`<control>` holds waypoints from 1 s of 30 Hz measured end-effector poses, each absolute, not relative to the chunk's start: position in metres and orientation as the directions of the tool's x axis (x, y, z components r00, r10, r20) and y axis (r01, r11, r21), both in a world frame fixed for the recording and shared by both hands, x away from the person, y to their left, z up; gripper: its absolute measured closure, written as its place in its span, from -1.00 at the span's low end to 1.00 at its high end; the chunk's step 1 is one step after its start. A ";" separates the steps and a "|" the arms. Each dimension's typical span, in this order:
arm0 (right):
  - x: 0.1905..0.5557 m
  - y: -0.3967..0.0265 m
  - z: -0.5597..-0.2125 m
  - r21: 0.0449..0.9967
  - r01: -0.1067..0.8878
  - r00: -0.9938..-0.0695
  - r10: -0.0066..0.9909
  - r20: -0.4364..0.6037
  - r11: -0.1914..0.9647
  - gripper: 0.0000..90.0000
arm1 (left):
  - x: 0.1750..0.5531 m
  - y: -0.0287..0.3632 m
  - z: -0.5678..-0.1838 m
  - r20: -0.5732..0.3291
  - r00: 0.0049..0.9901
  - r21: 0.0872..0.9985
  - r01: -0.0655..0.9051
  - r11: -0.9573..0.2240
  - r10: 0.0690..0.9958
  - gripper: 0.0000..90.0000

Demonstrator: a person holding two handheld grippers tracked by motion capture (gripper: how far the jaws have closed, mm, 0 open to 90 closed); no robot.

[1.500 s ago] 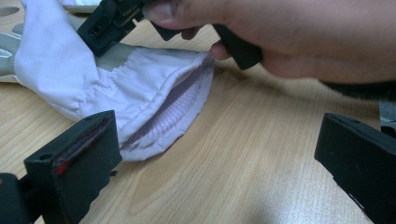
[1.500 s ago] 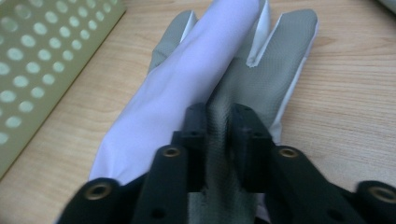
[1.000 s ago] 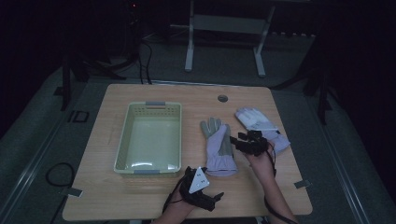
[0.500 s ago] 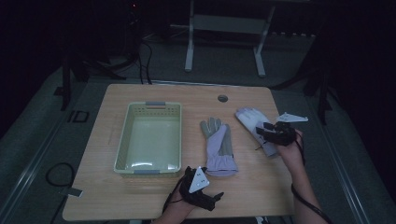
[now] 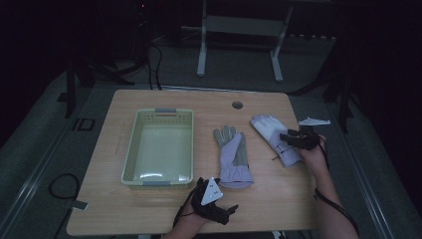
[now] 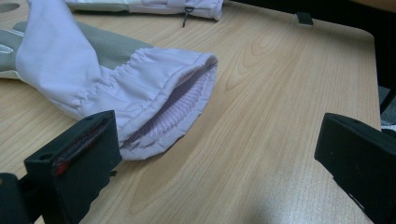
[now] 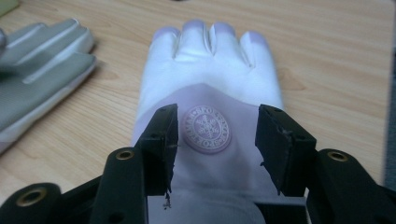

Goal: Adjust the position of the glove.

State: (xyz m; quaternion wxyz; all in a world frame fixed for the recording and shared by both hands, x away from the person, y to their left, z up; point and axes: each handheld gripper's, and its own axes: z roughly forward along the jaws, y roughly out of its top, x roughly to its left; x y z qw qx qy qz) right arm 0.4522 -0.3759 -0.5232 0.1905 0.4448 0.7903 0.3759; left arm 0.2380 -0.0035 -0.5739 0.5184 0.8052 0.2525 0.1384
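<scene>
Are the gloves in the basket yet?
Not yet. The pale green plastic basket holds nothing. The open right gripper hangs over the white glove with a round badge. The grey-palmed lilac glove lies beside the open left gripper. Both gloves are left to move.

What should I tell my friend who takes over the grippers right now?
Left gripper: open, near the table's front edge, by the cuff of the grey-palmed glove, not touching it.
Right gripper: jaws have just been opening; they stand open over the white glove, either side of its round badge, not gripping.
Basket: left of the gloves, nothing in it.
Done: no glove lifted or moved into the basket.
Left: probably grip each glove and put it in the basket.
</scene>
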 end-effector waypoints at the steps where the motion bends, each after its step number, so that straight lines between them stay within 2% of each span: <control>1: 0.455 -0.376 -0.528 0.759 0.566 -0.532 0.846 0.037 0.323 0.06 | 0.238 -0.004 -0.574 -0.039 0.834 0.905 0.263 -0.335 0.550 -0.99; 6: 0.464 -0.376 -0.544 0.735 0.599 -0.528 0.847 0.065 0.316 0.10 | 0.238 -0.004 -0.574 -0.040 0.835 0.905 0.262 -0.334 0.549 -0.99; 11: 0.463 -0.379 -0.547 0.744 0.600 -0.545 0.832 0.109 0.296 0.37 | 0.238 -0.004 -0.574 -0.038 0.835 0.904 0.263 -0.336 0.549 -0.99; 16: 0.462 -0.377 -0.547 0.738 0.613 -0.535 0.836 0.123 0.284 0.49 | 0.238 -0.004 -0.574 -0.042 0.834 0.904 0.266 -0.334 0.551 -0.99; 22: 0.458 -0.372 -0.539 0.728 0.634 -0.496 0.860 0.123 0.262 0.70 | 0.239 -0.003 -0.574 -0.042 0.834 0.903 0.267 -0.335 0.550 -0.99; 30: 0.434 -0.371 -0.516 0.762 0.625 -0.454 0.874 0.175 0.173 0.76 | 0.239 -0.003 -0.574 -0.047 0.832 0.903 0.272 -0.332 0.553 -0.99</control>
